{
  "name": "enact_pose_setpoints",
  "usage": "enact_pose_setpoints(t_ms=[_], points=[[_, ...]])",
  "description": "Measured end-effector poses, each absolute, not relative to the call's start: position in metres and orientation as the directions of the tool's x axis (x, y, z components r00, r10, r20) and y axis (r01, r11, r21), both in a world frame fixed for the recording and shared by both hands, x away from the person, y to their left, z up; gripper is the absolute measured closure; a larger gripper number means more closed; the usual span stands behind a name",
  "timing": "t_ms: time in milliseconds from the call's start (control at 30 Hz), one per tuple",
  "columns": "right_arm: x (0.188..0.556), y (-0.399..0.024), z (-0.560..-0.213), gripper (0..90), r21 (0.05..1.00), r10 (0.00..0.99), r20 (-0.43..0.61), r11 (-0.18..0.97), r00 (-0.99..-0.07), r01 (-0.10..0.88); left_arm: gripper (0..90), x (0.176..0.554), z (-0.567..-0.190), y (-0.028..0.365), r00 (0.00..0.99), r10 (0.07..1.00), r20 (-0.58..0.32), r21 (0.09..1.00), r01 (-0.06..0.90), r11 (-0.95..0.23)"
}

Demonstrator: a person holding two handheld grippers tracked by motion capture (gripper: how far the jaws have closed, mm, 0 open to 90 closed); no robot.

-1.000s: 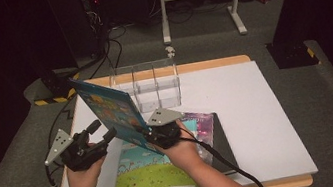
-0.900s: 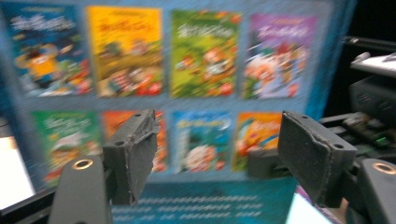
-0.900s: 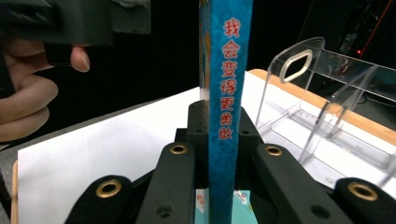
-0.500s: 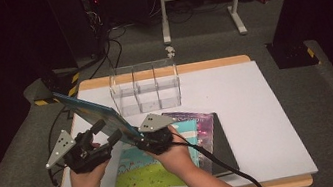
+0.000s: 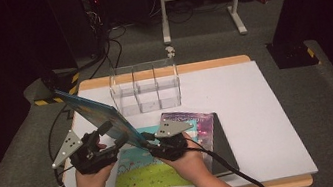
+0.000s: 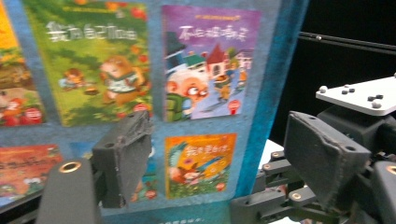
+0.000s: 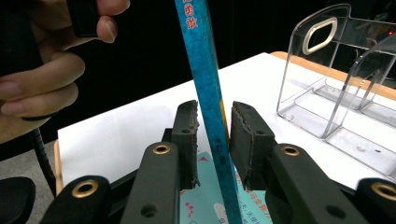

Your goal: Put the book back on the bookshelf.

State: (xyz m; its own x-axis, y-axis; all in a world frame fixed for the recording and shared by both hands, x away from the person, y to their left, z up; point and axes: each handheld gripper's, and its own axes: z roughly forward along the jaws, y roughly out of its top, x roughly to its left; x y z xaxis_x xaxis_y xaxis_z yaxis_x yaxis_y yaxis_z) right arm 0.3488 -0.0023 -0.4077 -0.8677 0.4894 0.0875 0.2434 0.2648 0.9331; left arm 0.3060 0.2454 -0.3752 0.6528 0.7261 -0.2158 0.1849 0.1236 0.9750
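A thin blue picture book [image 5: 97,114] stands on its lower edge and leans steeply to the left. Its back cover [image 6: 201,70], with small pictures of other covers, faces the left gripper view. My right gripper [image 5: 148,142] is at the book's lower right corner. In the right gripper view the book's spine [image 7: 205,84] runs up between the pads of my right gripper [image 7: 215,126], with a thin gap on the right side; these jaws have just been opening. My left gripper [image 5: 114,132] sits under the leaning cover. Its jaws [image 6: 224,149] are wide apart, have just been opening, and grip nothing.
A green picture book [image 5: 152,176] lies flat at the front edge. A purple book [image 5: 194,122] rests on a dark one [image 5: 224,150] beside it. A clear three-slot holder [image 5: 145,86] stands at the back of the white mat [image 5: 247,106]. A table edge runs behind it.
The blue book has tipped from nearly upright to a low lean toward the left, over my left gripper. My right gripper has shifted slightly left and down, and its jaws have parted.
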Motion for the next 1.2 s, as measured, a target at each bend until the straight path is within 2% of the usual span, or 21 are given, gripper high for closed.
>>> enact_pose_setpoints(t_ms=[167,433,600,733,833,1033,1200], points=[[0.344,0.004,-0.410,70.8,0.934,0.469,0.087,0.268,-0.879,0.235,14.8,0.302,-0.374,0.239,0.608,0.770,-0.194,0.980,0.158,0.122],[0.332,0.022,-0.414,69.6,0.927,0.411,0.079,0.304,-0.908,0.218,15.2,0.297,-0.372,0.239,0.550,0.821,-0.149,0.984,0.160,0.072],[0.327,0.028,-0.416,63.9,0.920,0.390,0.079,0.327,-0.917,0.218,19.4,0.296,-0.373,0.240,0.502,0.856,-0.124,0.984,0.177,0.039],[0.320,0.016,-0.414,60.4,0.920,0.392,0.078,0.326,-0.917,0.218,20.4,0.295,-0.374,0.245,0.494,0.861,-0.126,0.982,0.182,0.039],[0.317,-0.006,-0.410,59.4,0.929,0.437,0.051,0.309,-0.898,0.203,20.9,0.294,-0.373,0.249,0.490,0.863,-0.121,0.982,0.186,0.032],[0.331,-0.084,-0.419,58.5,0.923,0.624,-0.001,0.300,-0.781,0.239,27.1,0.291,-0.373,0.261,0.465,0.876,-0.124,0.981,0.192,0.037],[0.337,-0.144,-0.438,58.4,0.922,0.737,0.042,0.231,-0.674,0.310,28.2,0.290,-0.372,0.274,0.461,0.876,-0.140,0.979,0.195,0.054]])
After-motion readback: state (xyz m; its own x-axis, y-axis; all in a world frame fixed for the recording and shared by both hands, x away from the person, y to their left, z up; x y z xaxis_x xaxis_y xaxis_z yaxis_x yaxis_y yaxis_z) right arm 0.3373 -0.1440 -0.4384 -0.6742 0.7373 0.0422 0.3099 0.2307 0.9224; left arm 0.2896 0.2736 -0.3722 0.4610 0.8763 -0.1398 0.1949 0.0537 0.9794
